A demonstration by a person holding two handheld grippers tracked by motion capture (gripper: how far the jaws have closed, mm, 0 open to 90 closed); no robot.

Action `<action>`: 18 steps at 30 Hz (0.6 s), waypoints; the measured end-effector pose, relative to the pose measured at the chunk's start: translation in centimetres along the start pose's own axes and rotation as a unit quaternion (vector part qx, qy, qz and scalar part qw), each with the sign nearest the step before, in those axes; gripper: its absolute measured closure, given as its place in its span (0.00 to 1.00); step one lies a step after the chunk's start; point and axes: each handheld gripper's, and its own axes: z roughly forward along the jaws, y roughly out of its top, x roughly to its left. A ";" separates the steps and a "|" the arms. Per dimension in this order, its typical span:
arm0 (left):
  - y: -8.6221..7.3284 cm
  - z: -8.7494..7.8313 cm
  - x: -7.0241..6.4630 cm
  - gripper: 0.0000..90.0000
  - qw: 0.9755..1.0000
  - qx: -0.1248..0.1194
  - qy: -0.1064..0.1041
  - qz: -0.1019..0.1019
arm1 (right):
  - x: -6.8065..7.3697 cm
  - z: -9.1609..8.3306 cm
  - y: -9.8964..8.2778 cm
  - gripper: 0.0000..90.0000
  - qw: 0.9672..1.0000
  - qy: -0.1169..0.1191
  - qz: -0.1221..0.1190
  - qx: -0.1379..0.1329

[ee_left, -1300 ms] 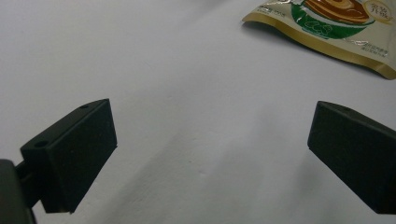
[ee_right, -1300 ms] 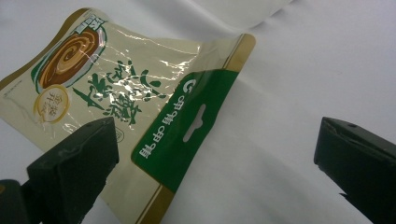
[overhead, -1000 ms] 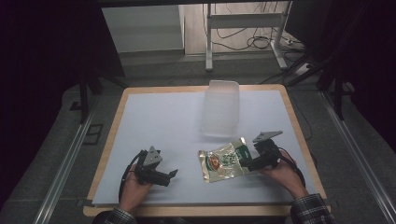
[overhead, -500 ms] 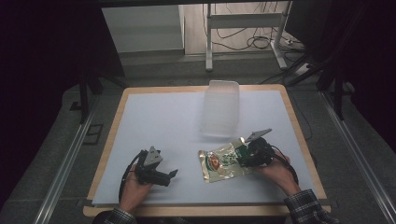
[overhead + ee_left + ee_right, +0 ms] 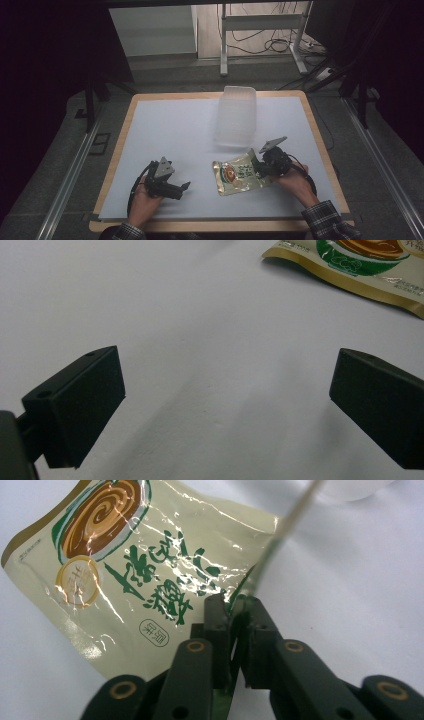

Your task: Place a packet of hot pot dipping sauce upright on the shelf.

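The snack pouch (image 5: 237, 174) lies on the white table (image 5: 165, 135) at about five o'clock from its middle, printed face up, its right edge lifted. The right tongs (image 5: 261, 166) have just been closing and now pinch that edge, at the pouch's three o'clock. A clear plastic container (image 5: 235, 116) stands near, at twelve o'clock from the pouch. The left tongs (image 5: 184, 187), at the pouch's nine o'clock and apart from it, gape wide with nothing between them.

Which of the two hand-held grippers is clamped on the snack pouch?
The right hand-held gripper: its jaws are pinched shut on the edge of the snack pouch. The left hand-held gripper rests apart from it on the white mat, jaws wide open and empty.
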 end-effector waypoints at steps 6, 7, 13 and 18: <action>0.0 0.0 0.0 0.02 1.000 0.000 0.001 0.001 | 0.3 0.0 0.1 0.99 1.000 -0.007 -0.011 0.001; 0.0 0.0 0.0 0.02 1.000 0.000 0.001 0.000 | 0.4 -0.1 0.1 0.99 1.000 -0.009 -0.015 0.001; 0.0 0.0 -0.1 0.02 1.000 0.001 0.002 0.002 | 0.6 -0.8 0.3 0.99 1.000 -0.014 -0.021 -0.016; 0.0 -0.1 -0.1 0.02 1.000 0.001 0.003 0.001 | 1.1 -1.8 0.9 0.99 0.998 -0.029 -0.039 -0.033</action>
